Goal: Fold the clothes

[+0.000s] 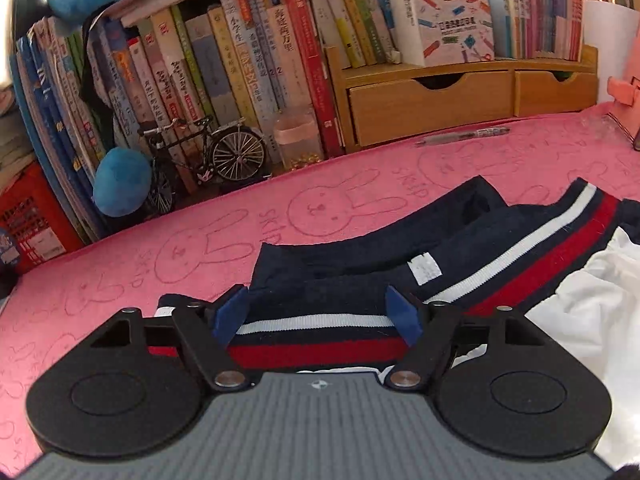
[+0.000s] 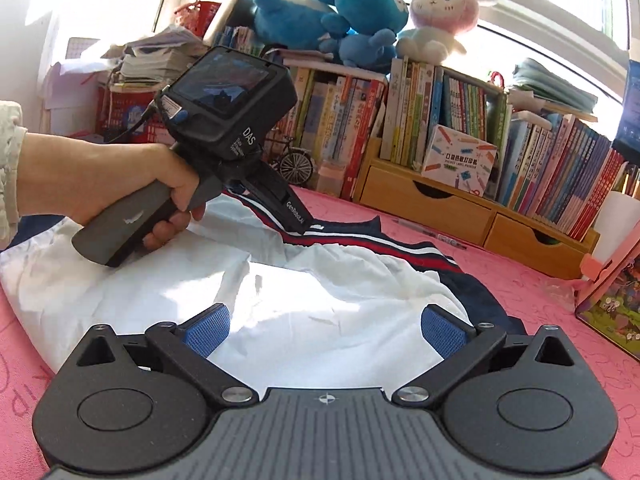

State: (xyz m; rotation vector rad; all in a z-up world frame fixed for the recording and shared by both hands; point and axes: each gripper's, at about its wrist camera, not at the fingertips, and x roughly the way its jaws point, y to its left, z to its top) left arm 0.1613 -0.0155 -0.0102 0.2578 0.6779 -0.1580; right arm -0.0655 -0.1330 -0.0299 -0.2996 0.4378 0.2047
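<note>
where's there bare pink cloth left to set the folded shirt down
Free: the pink cloth between the shirt's navy collar and the model bicycle, and the strip by the pen before the wooden drawers. Crowded: the back edge, lined with books, and the centre under the white shirt.

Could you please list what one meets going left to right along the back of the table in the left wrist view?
Blue plush ball → model bicycle → clear jar → wooden drawer unit → pen.
</note>
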